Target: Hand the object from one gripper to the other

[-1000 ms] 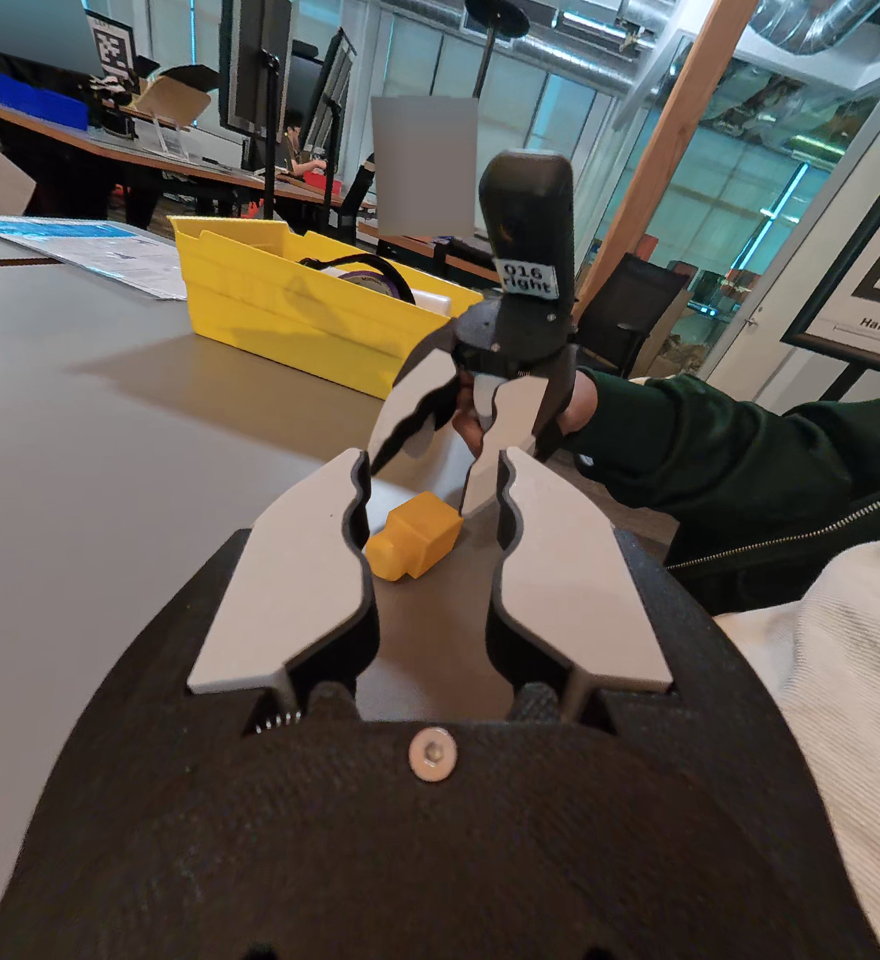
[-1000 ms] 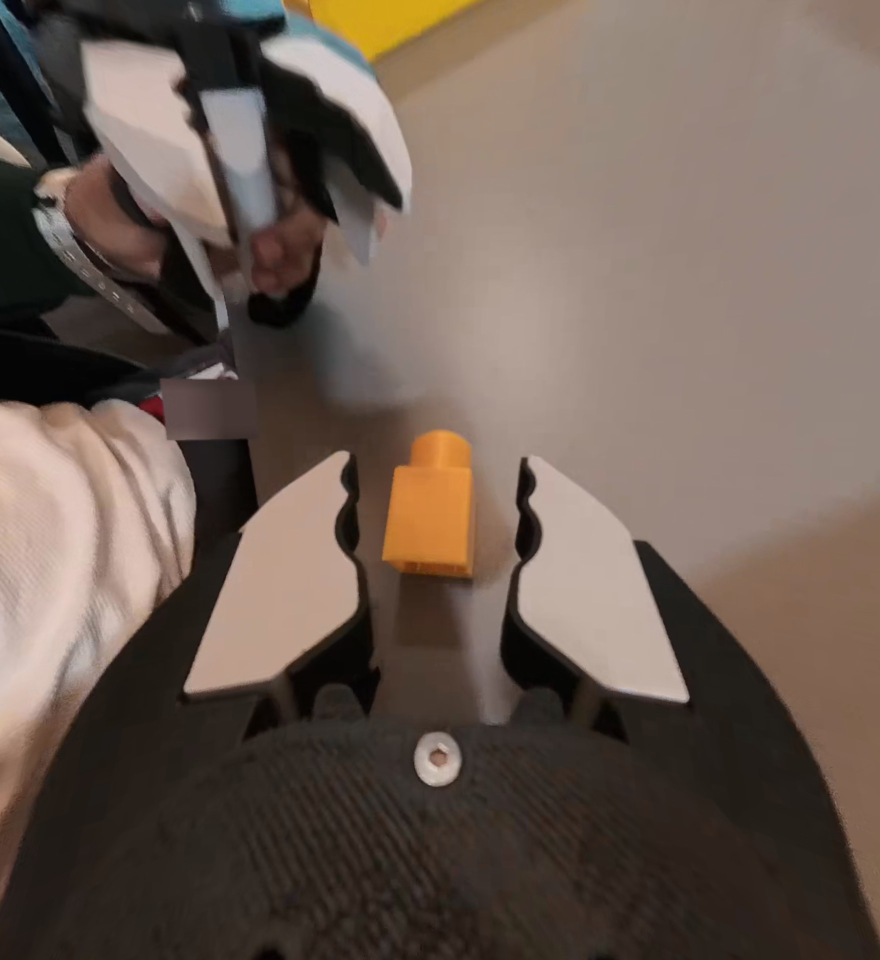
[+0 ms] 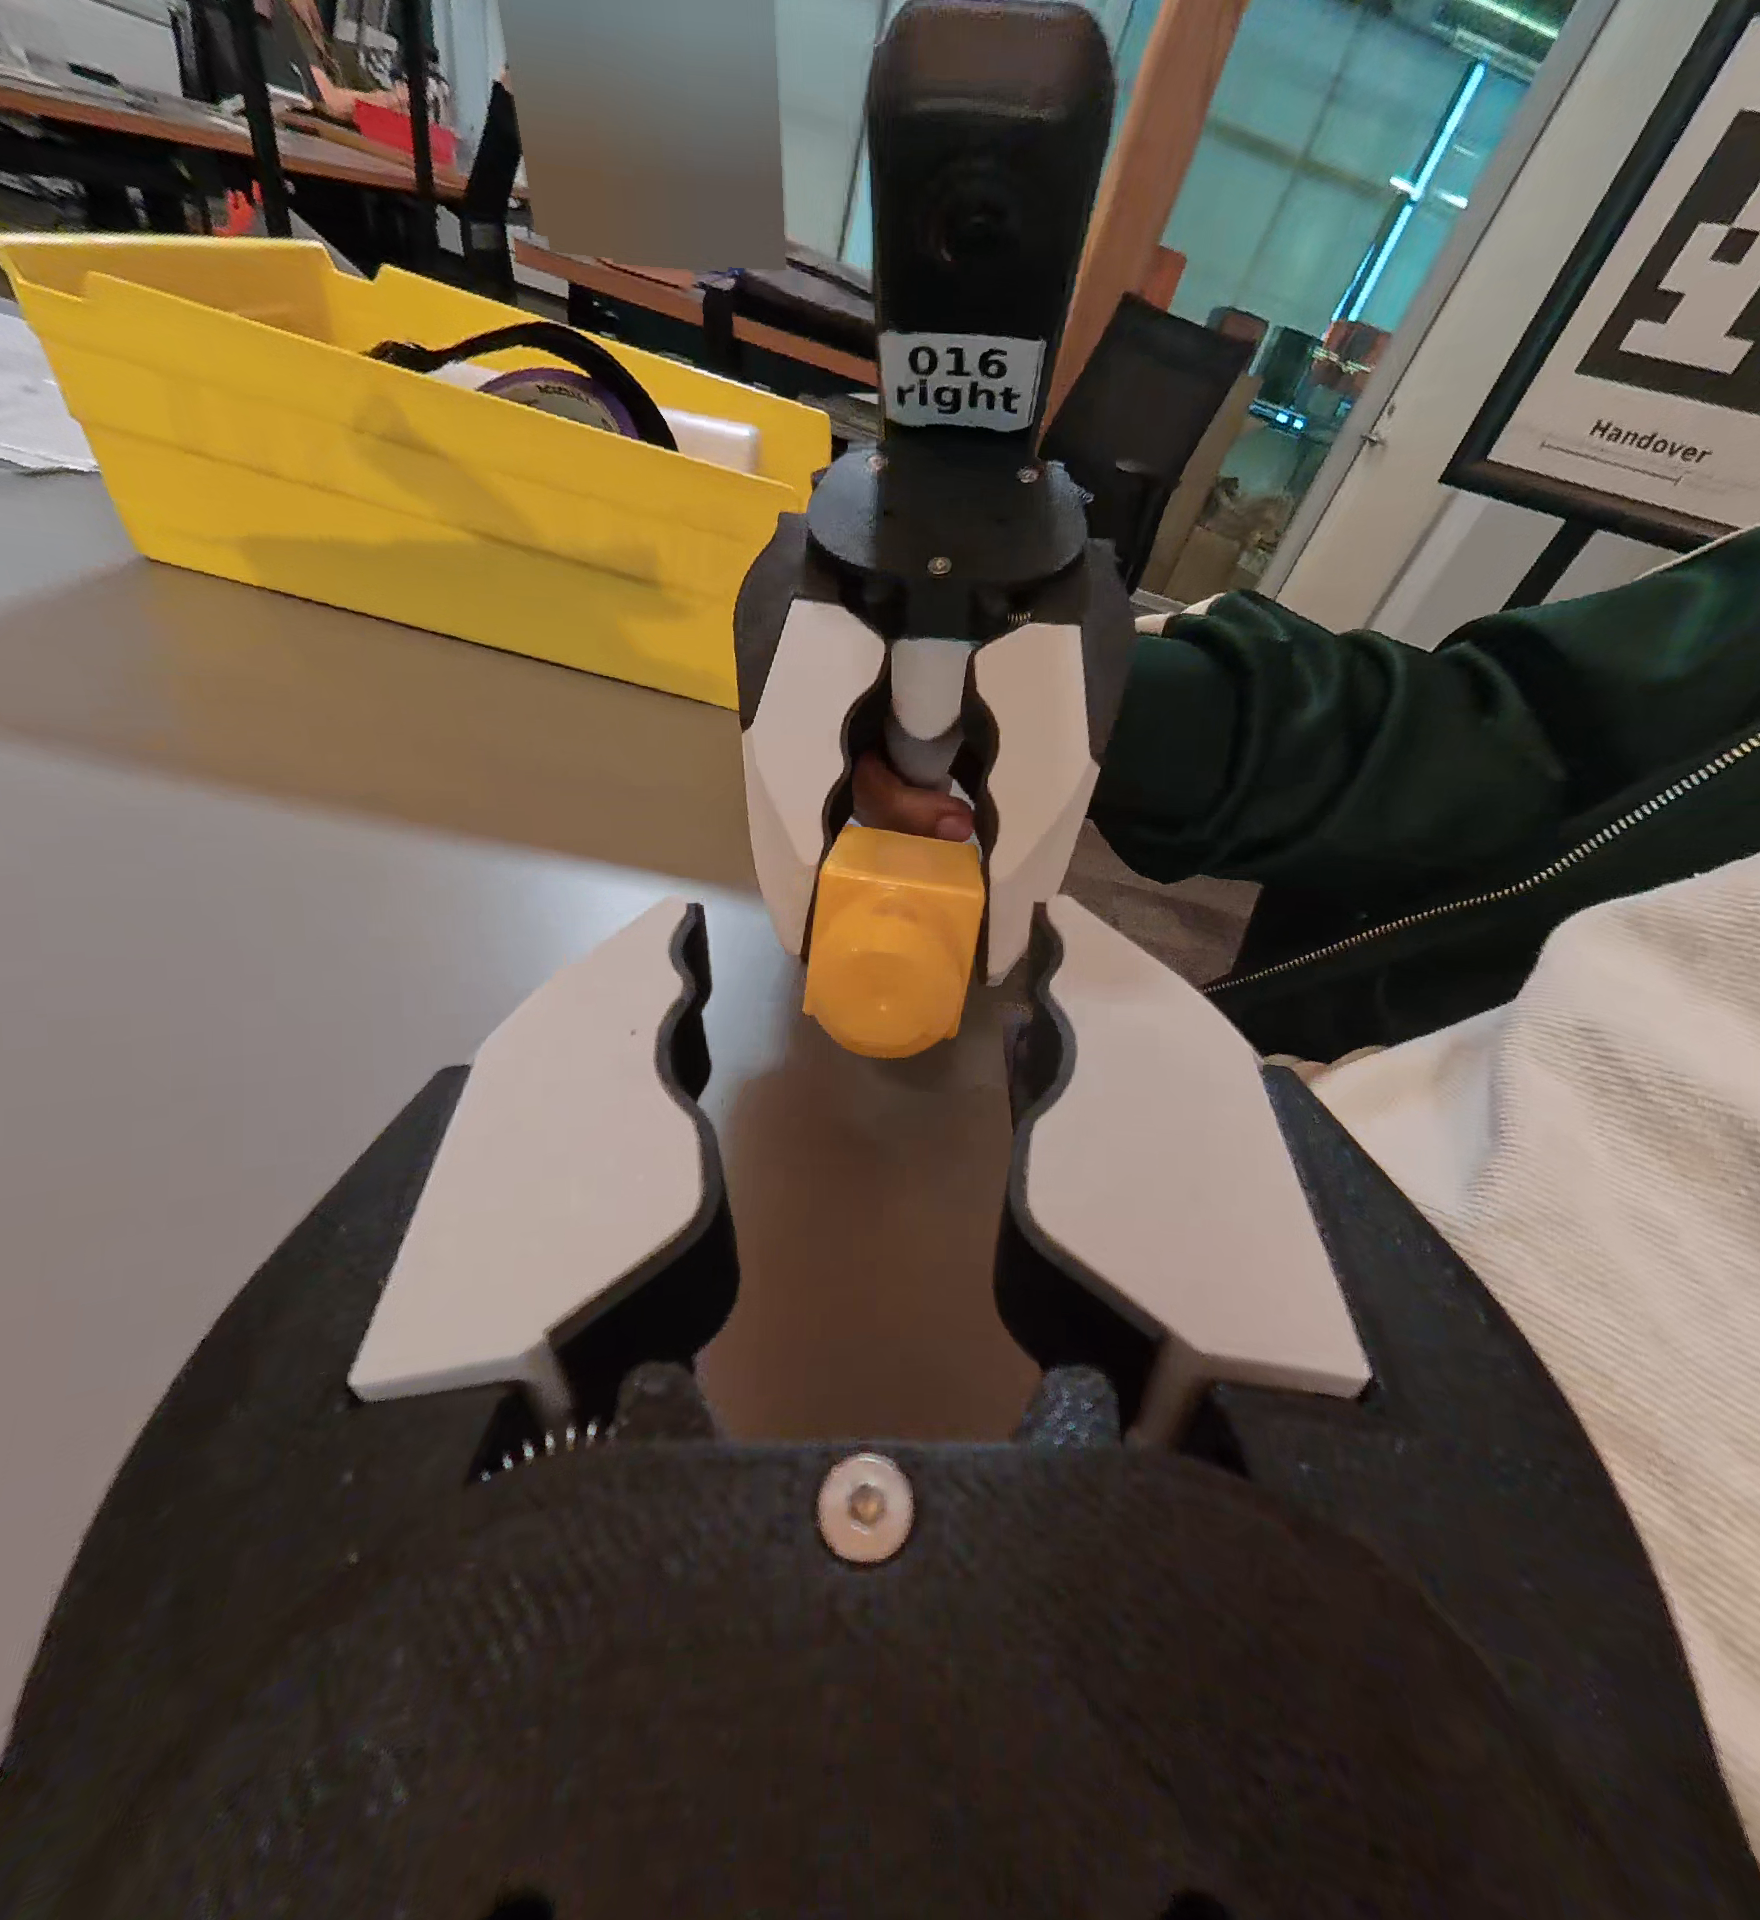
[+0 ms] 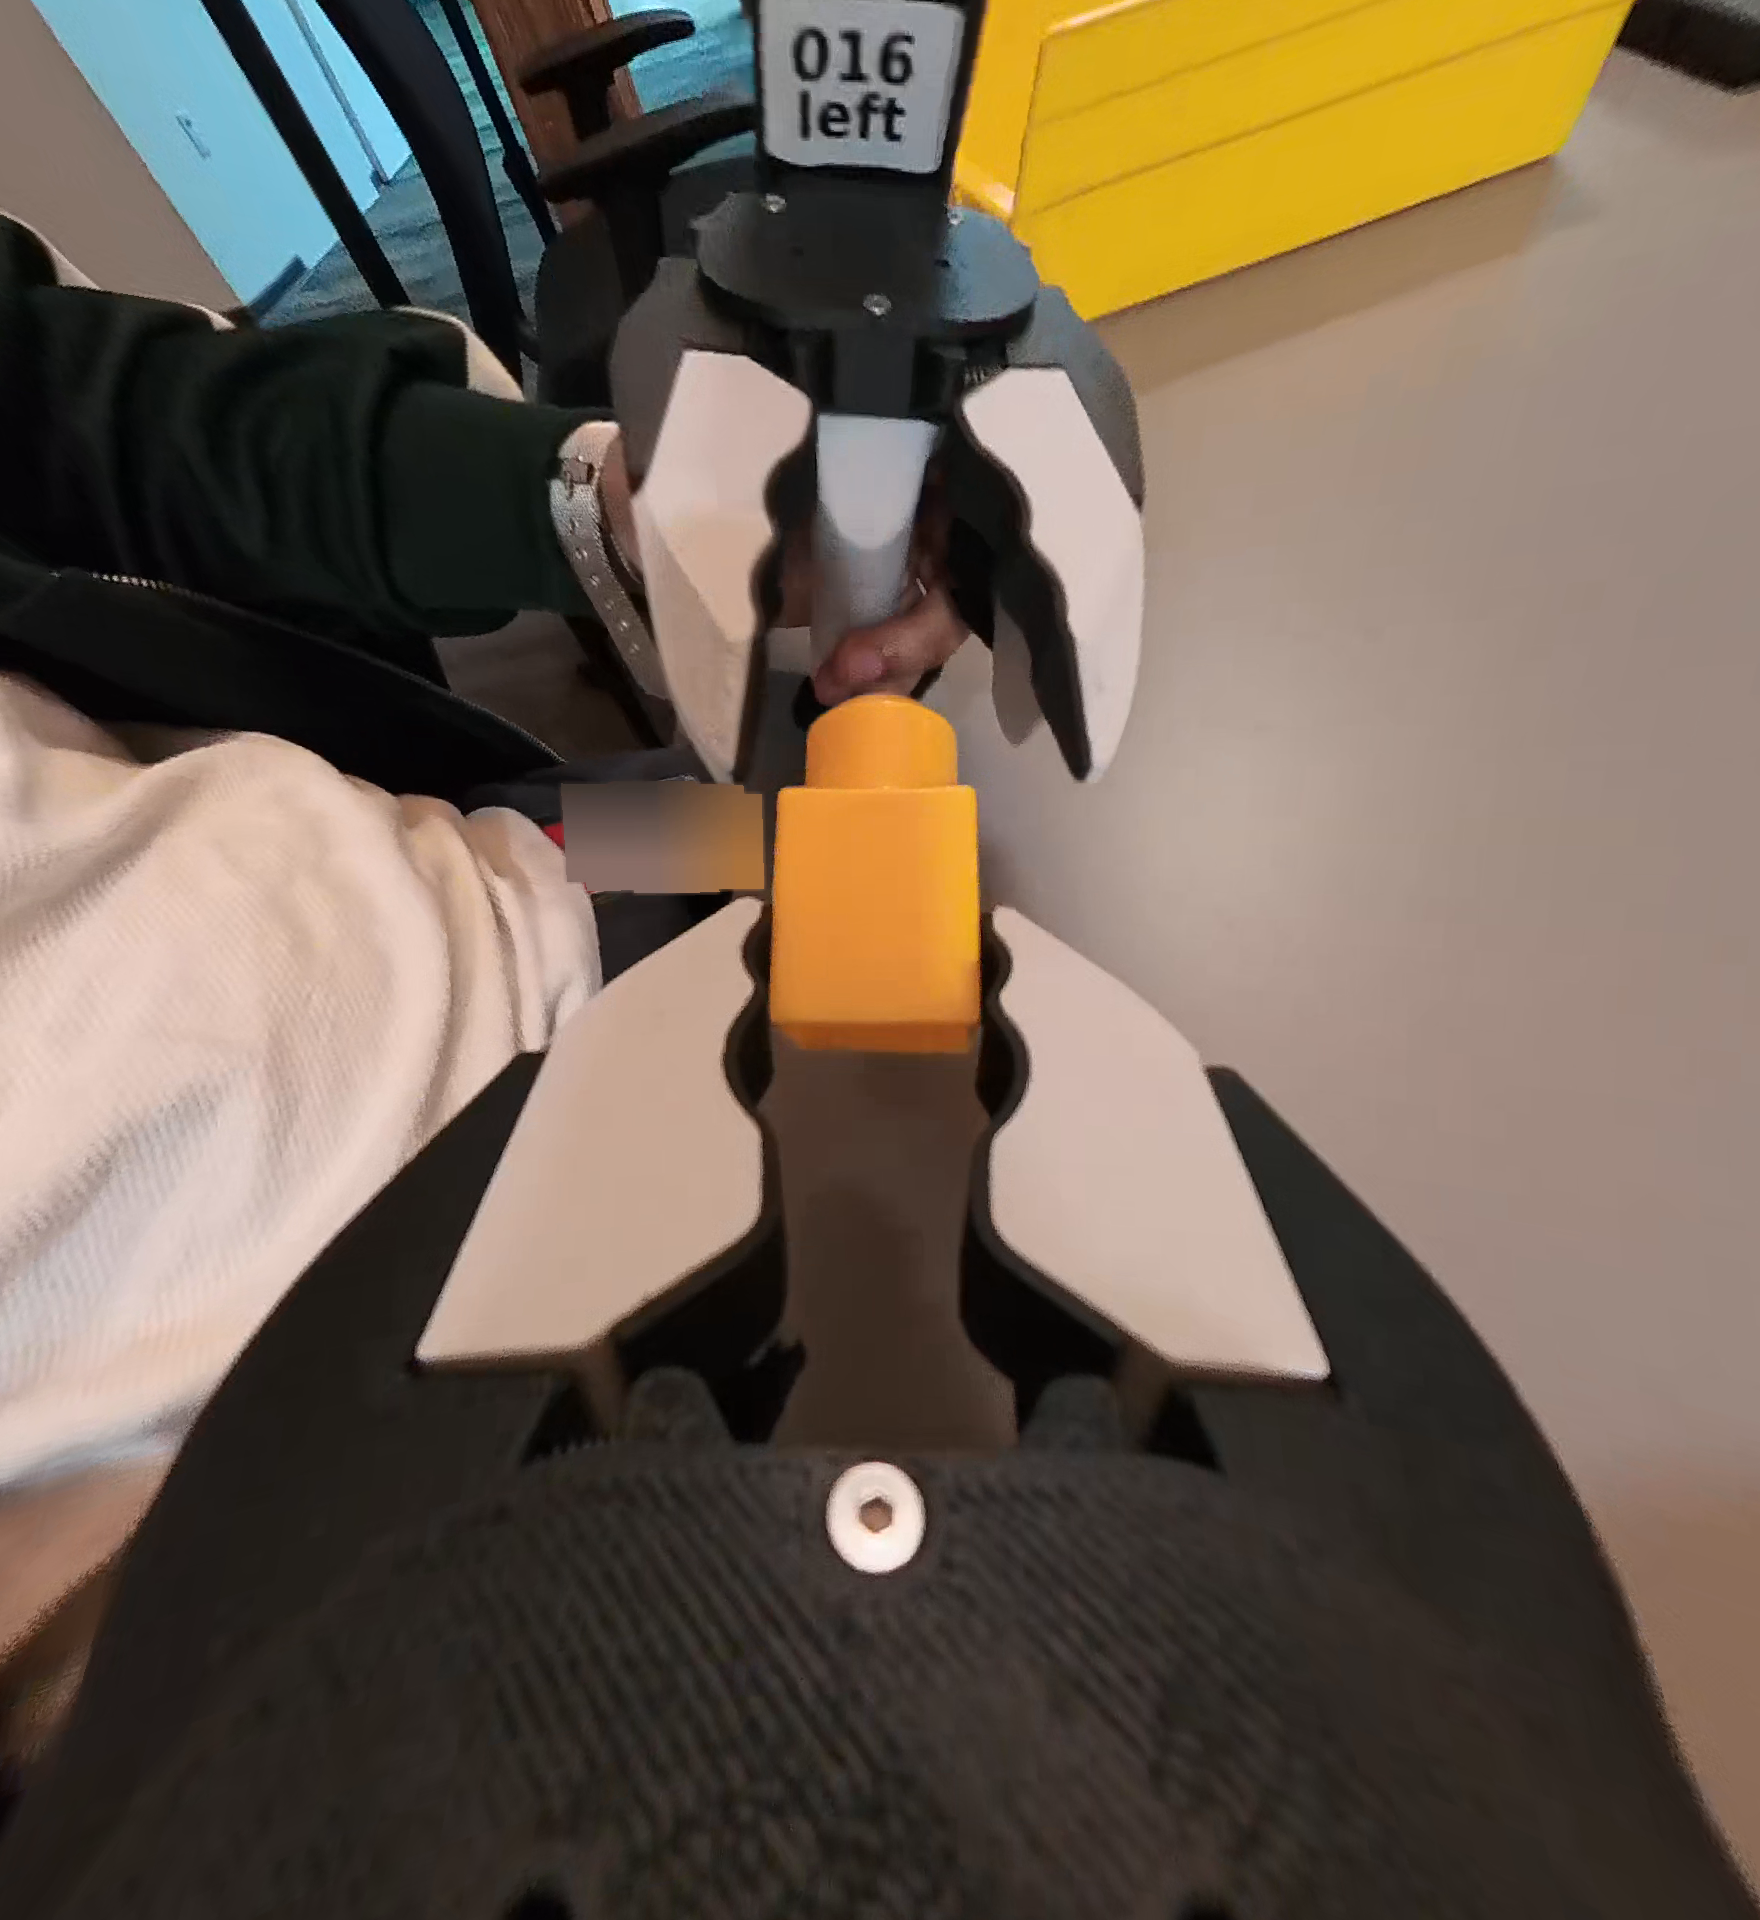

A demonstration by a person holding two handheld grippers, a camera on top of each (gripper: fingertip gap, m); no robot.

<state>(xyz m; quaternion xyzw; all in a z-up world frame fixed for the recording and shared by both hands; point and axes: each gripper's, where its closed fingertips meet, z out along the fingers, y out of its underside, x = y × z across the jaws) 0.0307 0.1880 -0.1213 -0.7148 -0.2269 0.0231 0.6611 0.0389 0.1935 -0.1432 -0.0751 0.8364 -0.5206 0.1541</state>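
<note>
The orange block (image 4: 874, 914), likely light, stiff and smooth, sits pinched in the right gripper (image 4: 874, 956); the left gripper (image 3: 860, 971), jaws spread, should take its round stud.

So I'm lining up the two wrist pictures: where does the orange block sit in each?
Left wrist view: orange block at centre, clamped in the far right claw, stud facing the camera.
Right wrist view: block at centre, between this claw's own tips, stud pointing away.
Shared landmark: yellow bin.
</note>
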